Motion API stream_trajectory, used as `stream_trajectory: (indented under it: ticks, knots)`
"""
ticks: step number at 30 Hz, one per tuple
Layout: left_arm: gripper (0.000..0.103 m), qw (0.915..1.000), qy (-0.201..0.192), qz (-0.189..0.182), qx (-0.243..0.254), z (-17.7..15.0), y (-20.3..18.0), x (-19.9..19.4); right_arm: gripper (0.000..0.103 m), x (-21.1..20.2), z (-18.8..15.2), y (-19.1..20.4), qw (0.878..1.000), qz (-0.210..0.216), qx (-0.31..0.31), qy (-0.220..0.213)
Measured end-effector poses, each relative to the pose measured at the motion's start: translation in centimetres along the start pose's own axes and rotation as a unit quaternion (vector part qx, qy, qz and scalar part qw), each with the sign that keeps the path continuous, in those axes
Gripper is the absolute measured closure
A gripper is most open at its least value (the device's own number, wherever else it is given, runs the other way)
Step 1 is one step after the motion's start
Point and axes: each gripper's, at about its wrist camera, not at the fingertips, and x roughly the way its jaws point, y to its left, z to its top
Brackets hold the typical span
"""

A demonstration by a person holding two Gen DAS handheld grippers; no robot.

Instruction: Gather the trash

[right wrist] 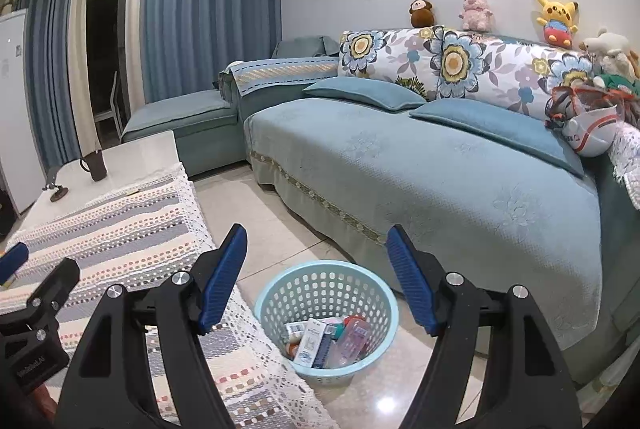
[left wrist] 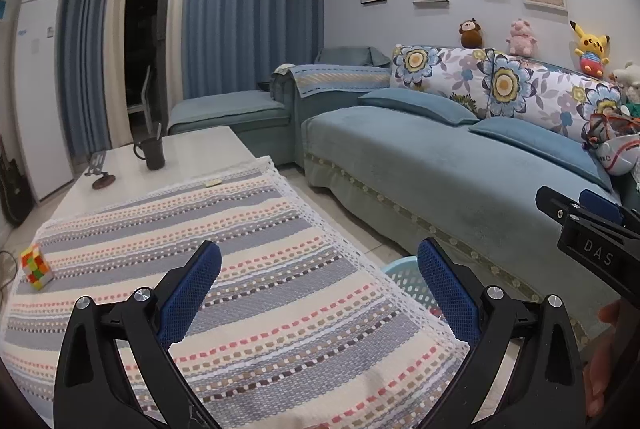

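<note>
— Trash [right wrist: 326,339] is already lying in the pale blue basket [right wrist: 376,293], which stands on the floor between the bench [right wrist: 132,149] and the sofa [right wrist: 420,169]. I make out several packets and a pinkish plastic case heaped together; they overlap too much for an exact count.

— Which step would you say is in hand?

— Judging by how things lie, a piece has gone in and neither tool carries anything. The right tool [right wrist: 316,279] hovers above the basket with its blue pads spread wide and nothing between them. The left tool [left wrist: 320,295] is over the striped cloth [left wrist: 240,249] at the bench's near end, equally wide open and holding nothing.

— So what does the next move call for?

— Finding another piece, I'd judge. The only candidate I can see on the bench is one small pale scrap [left wrist: 212,182] at the cloth's far edge. It looks flat, so a tool would need to come down low and pinch it at the edge.

— What else is on the bench?

— One dark mug [left wrist: 154,151], one small stand with a round base [left wrist: 100,177], and one colour cube [left wrist: 37,266] on the cloth's left side. None of them look like rubbish.

— And the sofa?

— Two blue cushions, and four plush toys in plain view along the backrest.
</note>
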Motion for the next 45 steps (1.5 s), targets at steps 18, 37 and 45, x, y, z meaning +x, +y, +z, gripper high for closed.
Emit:
stream_trajectory:
  ticks: [18, 37, 45]
  knots:
    - [0.008, 0.9998, 0.018, -0.002, -0.001, -0.3, -0.2, 0.6, 0.034, 0.1, -0.8, -0.6, 1.000, 0.004, -0.015, -0.008]
    - [0.008, 0.9997, 0.024, 0.006, 0.004, -0.2, -0.4, 0.7, 0.034, 0.4, -0.8, -1.5, 1.000, 0.023, 0.013, -0.009]
    - [0.008, 0.9996, 0.025, 0.008, 0.003, -0.2, -0.4, 0.8, 0.034, 0.5, -0.8, -1.4, 0.999, 0.030, 0.016, -0.006]
